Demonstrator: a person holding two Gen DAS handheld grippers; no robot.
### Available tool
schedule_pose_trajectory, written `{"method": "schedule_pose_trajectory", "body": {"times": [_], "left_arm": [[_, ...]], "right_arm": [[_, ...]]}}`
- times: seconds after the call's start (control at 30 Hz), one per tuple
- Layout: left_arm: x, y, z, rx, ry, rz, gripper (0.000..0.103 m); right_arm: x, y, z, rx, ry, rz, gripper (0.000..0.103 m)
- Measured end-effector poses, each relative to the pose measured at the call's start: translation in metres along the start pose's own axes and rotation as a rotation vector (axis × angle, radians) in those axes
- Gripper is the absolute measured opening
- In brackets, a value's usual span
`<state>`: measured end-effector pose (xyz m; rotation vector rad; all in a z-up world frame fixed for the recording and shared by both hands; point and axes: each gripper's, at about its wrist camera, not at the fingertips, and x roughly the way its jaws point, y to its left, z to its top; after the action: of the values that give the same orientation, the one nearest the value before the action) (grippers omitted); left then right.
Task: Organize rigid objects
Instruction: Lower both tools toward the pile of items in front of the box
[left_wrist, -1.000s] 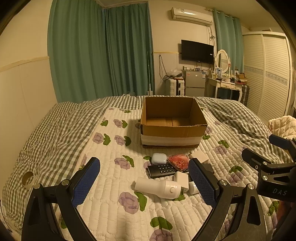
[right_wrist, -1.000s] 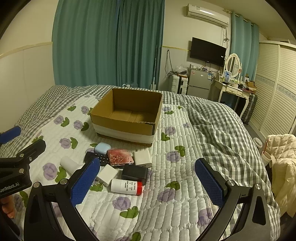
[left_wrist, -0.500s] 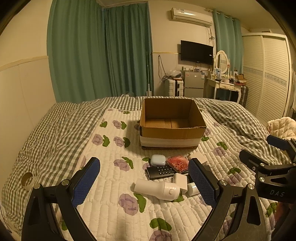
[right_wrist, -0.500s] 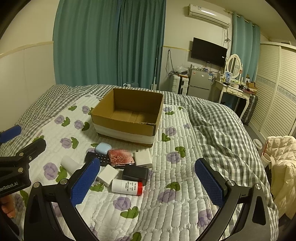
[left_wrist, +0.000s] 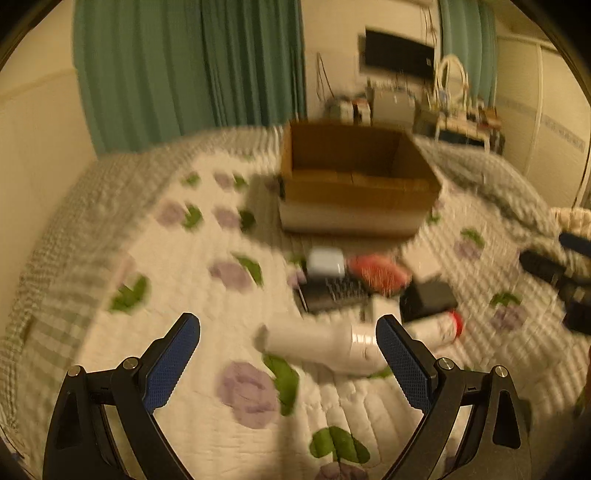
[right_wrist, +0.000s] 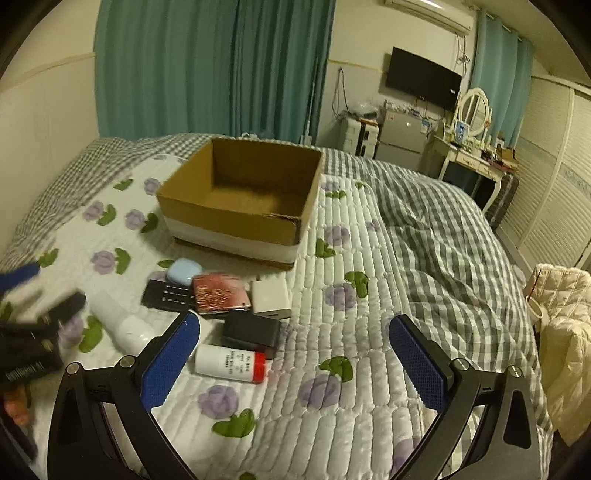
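Observation:
An open, empty cardboard box (right_wrist: 240, 199) stands on the bed; it also shows in the left wrist view (left_wrist: 354, 181). In front of it lies a cluster: a pale blue case (right_wrist: 183, 271), a black remote (right_wrist: 168, 295), a red packet (right_wrist: 221, 293), a white cube (right_wrist: 270, 297), a black box (right_wrist: 252, 332), a white bottle with a red cap (right_wrist: 231, 363) and a white cylinder (left_wrist: 321, 345). My left gripper (left_wrist: 288, 356) is open, just above the white cylinder. My right gripper (right_wrist: 294, 354) is open, near the bottle, right of the cluster.
The bed has a white floral quilt (right_wrist: 332, 369) and a grey checked duvet (right_wrist: 436, 240) on the right. A cream jacket (right_wrist: 565, 339) lies at the bed's right edge. Green curtains, a TV and a dressing table stand behind.
Both grippers have moved forward and down toward the cluster. The left one moved fast, so its view is blurred, and now sits close over the white cylinder.

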<state>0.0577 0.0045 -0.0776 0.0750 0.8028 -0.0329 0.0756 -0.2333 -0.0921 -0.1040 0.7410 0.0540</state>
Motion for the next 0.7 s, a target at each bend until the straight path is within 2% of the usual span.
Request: {"method": "schedule_pose_trajectory", "body": {"times": [0.1, 0.2, 0.33, 0.43, 0.6, 0.7], "left_arm": [[0.023, -0.013, -0.009, 0.045, 0.085, -0.020, 0.098], [0.034, -0.022, -0.011, 0.079, 0.118, -0.018, 0.098], [0.054, -0.034, -0.009, 0.143, 0.158, 0.027, 0.098], [0.071, -0.034, -0.007, 0.136, 0.206, 0.043, 0.098], [0.062, -0.030, -0.004, 0.147, 0.203, 0.024, 0.098], [0.049, -0.030, 0.004, 0.237, 0.181, 0.010, 0.098]], "right_arm": [[0.020, -0.003, -0.003, 0.013, 0.041, 0.040, 0.103], [0.038, -0.002, -0.006, 0.014, 0.088, 0.067, 0.103], [0.058, -0.002, -0.012, 0.029, 0.138, 0.127, 0.103], [0.067, -0.004, -0.016, 0.045, 0.164, 0.146, 0.103], [0.072, -0.007, -0.017, 0.054, 0.190, 0.164, 0.103], [0.069, -0.005, -0.011, 0.017, 0.213, 0.171, 0.103]]}}
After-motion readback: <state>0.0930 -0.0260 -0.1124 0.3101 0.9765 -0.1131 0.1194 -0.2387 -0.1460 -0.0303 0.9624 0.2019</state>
